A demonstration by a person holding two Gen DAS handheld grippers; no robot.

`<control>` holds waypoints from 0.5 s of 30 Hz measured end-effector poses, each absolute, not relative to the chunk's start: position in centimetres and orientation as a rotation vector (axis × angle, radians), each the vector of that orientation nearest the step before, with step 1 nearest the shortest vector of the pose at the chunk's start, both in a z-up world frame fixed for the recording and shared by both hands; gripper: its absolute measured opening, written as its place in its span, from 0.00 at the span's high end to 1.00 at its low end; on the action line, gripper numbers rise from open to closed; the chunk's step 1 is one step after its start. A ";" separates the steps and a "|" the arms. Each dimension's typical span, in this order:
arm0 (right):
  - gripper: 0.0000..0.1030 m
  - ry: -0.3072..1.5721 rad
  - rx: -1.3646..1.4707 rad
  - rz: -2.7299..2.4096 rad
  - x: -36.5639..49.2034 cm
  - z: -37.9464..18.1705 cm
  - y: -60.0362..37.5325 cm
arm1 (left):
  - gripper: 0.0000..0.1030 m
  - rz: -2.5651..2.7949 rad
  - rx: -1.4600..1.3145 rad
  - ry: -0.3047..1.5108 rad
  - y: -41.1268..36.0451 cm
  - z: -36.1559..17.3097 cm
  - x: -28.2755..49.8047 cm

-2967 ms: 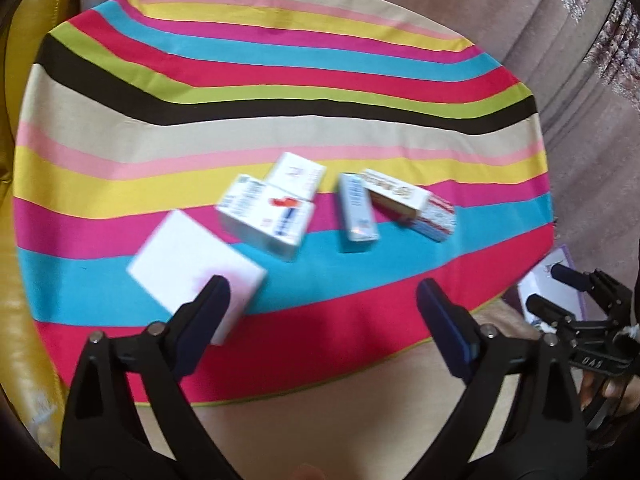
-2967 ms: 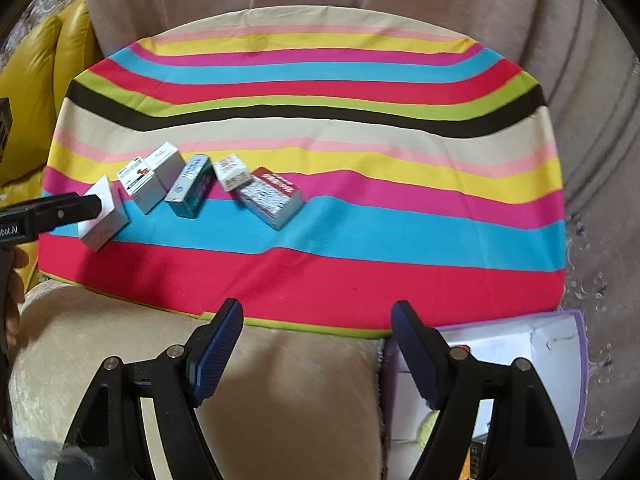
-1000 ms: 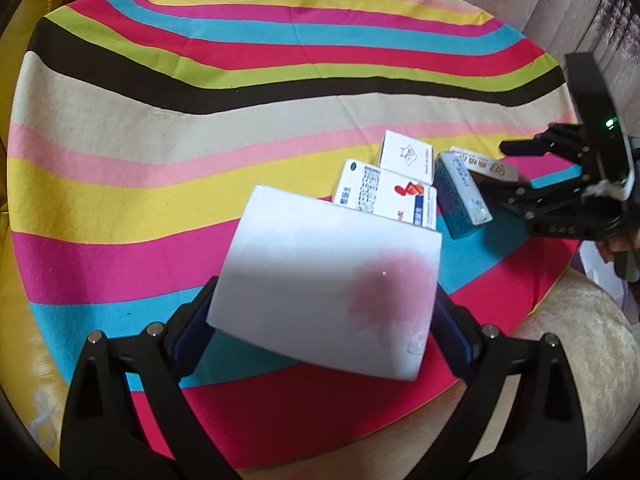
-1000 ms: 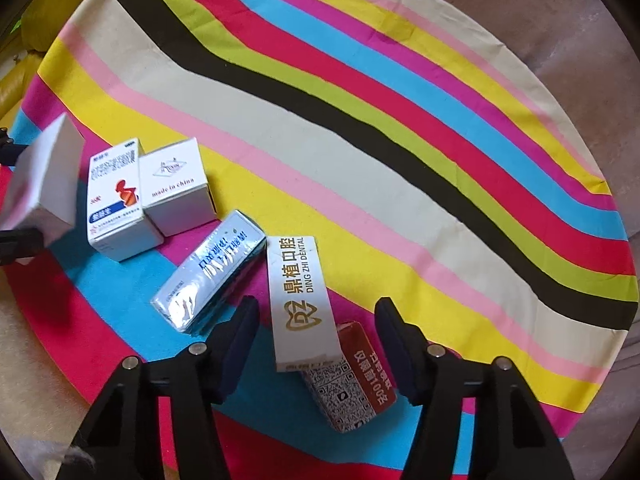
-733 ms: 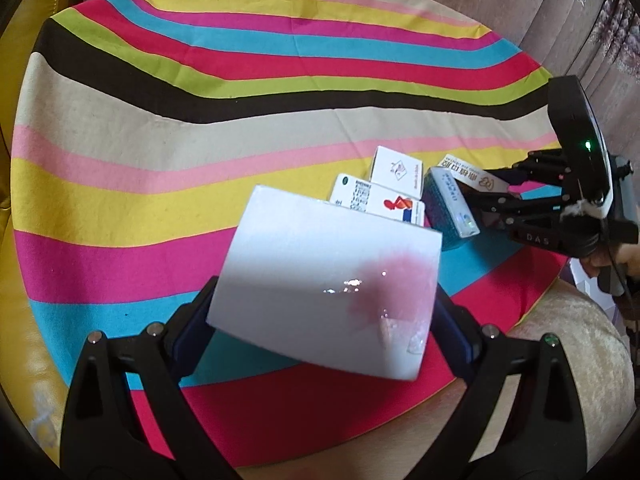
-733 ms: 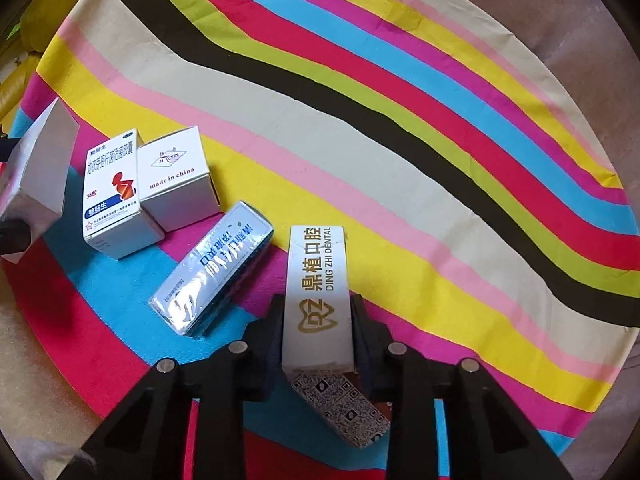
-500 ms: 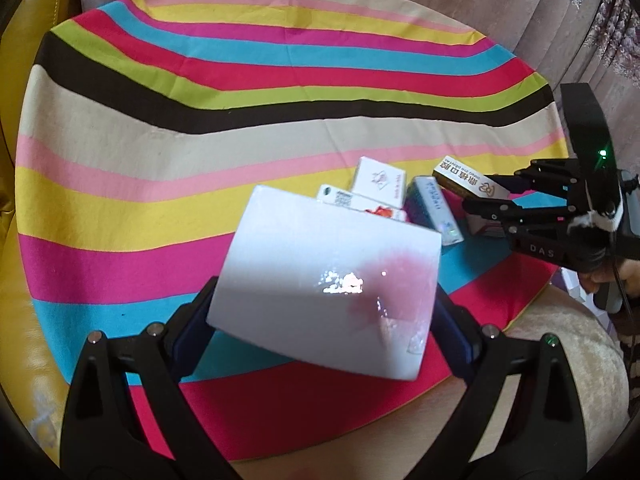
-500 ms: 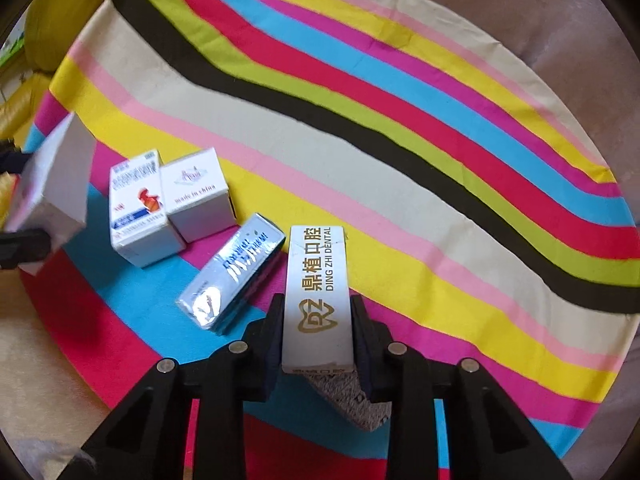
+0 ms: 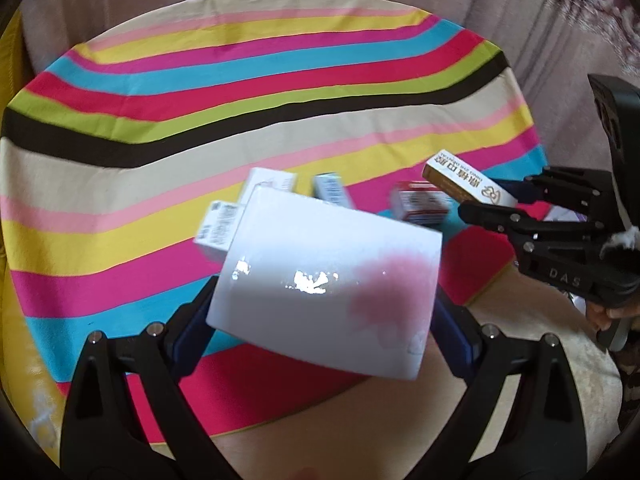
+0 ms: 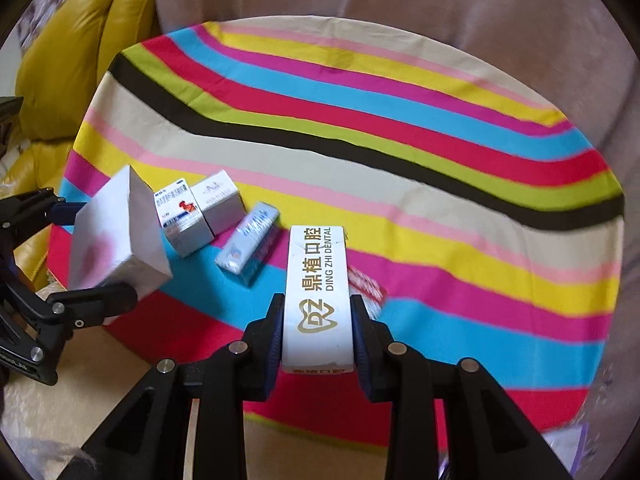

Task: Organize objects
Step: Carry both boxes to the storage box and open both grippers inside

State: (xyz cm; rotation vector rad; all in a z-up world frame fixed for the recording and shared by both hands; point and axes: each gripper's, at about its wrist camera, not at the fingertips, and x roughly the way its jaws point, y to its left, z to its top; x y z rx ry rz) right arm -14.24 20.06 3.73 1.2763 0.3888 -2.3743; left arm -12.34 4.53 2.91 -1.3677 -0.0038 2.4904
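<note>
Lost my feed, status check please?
Left gripper shut on white box. Right gripper shut on dental box. Both off the striped cloth; nothing blocking.

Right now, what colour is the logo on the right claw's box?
Gold, on a white box; right wrist view shows it best.

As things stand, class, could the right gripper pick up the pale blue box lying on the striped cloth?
Probably not yet: the right gripper is shut on the dental box, so its jaws are full. The pale blue box itself lies uncovered just left of it.
</note>
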 end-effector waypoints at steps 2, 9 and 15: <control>0.69 0.355 1.293 -2.407 -13.5 3.7 21.6 | 0.07 2.463 -1.356 0.008 5.9 3.2 -12.0; 0.69 0.265 1.325 -2.470 -11.6 3.9 25.7 | 0.07 2.403 -1.336 0.102 10.5 3.8 -10.9; 0.69 0.214 1.343 -2.531 -9.8 4.2 29.0 | 0.07 2.336 -1.325 0.169 14.7 3.9 -10.1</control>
